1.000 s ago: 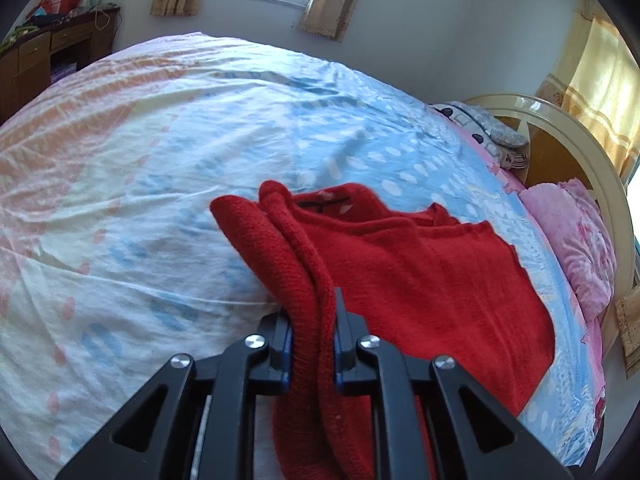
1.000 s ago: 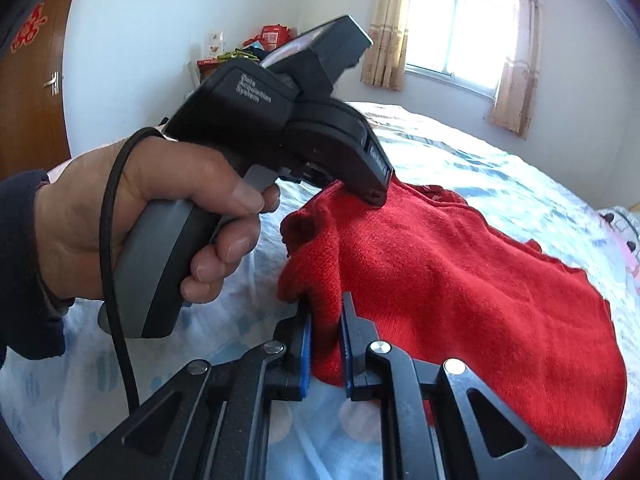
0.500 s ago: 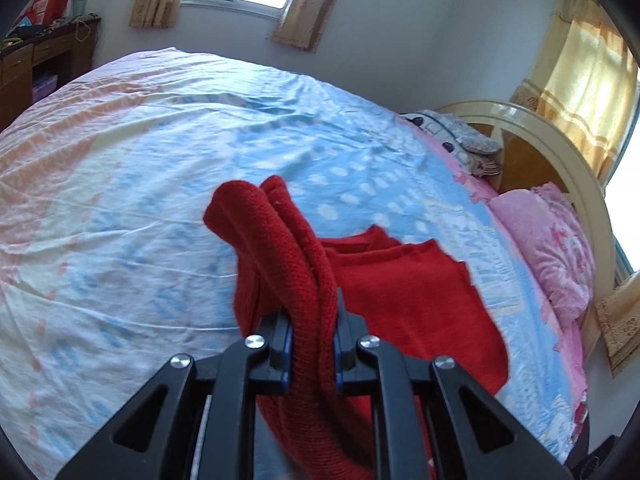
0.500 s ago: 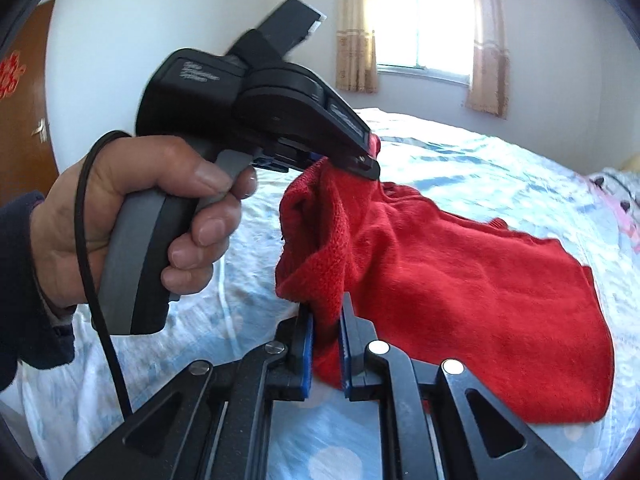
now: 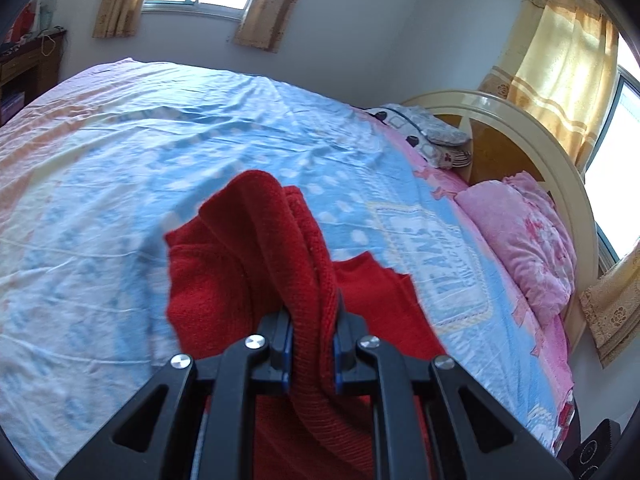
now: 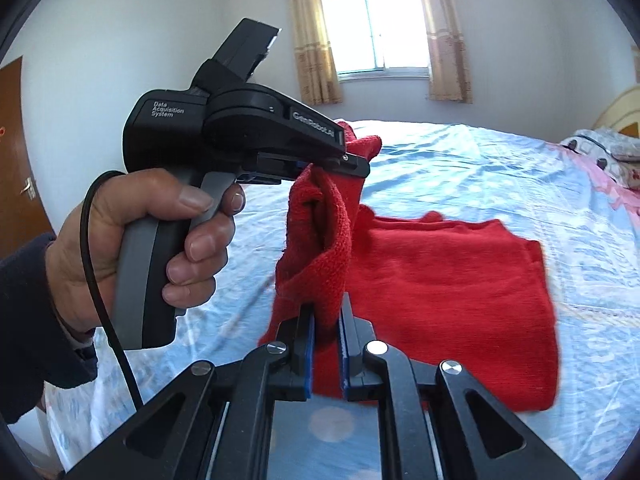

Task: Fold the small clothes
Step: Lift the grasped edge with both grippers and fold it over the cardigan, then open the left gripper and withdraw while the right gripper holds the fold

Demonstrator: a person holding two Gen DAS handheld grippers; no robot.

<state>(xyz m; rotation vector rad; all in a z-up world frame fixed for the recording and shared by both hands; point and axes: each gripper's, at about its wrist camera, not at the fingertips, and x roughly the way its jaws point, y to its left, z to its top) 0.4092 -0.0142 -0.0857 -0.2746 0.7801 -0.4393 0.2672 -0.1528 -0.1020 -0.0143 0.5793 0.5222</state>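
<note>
Now I have the red sweater [image 6: 440, 280] clamped in both: left gripper [image 5: 313, 344] and right gripper [image 6: 325, 344] each pinch a lifted edge, the rest draping onto the bed [image 6: 480, 168].

White walls; daylight enters a curtained window [image 6: 374, 36]. Bed [image 5: 160, 128] carries a pale blue patterned sheet, pink pillow [image 5: 520, 236] against a curved cream headboard [image 5: 560, 160]. Brown door [image 6: 16, 140] at left.

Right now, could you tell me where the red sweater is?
The red sweater lies mid-bed on the blue sheet; its near edge is lifted, pinched by the left gripper and right gripper.
</note>
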